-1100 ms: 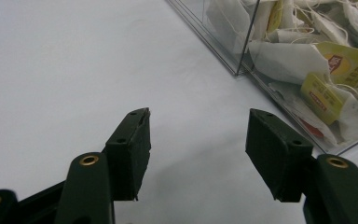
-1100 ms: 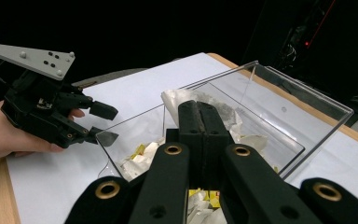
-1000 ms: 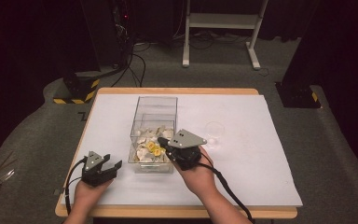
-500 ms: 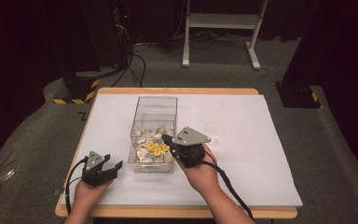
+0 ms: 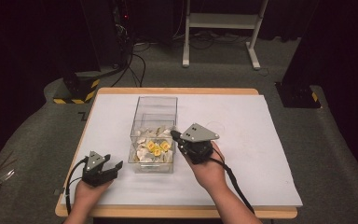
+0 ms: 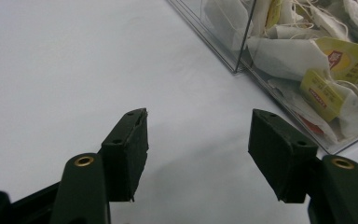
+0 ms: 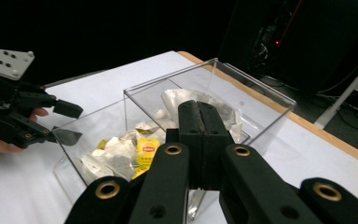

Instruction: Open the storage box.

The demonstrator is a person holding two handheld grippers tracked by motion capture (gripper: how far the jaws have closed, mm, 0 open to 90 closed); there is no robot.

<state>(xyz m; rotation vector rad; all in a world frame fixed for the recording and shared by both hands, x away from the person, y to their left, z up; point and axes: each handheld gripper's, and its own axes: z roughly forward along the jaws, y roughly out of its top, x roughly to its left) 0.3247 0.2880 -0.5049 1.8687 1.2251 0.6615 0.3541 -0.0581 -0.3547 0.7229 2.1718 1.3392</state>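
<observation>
The desk, covered in a white sheet, is carrying a clear plastic box near its middle. The box is standing upright with its top open and is holding a heap of tea bags, white sachets with yellow tags, piled toward its near end. In the left gripper view the tea bags are pressing against the box's clear wall.

The right tongs are hanging at the box's right rim, just beside the tea bags, with the person's hand gripping them from below. In the right gripper view these tongs are pressing their jaws flat together with nothing between them, pointing over the box.

The left tongs are resting low on the desk, just left of the box's near corner. Their jaws are standing apart, having just been easing wider, with only bare white sheet between them.
</observation>
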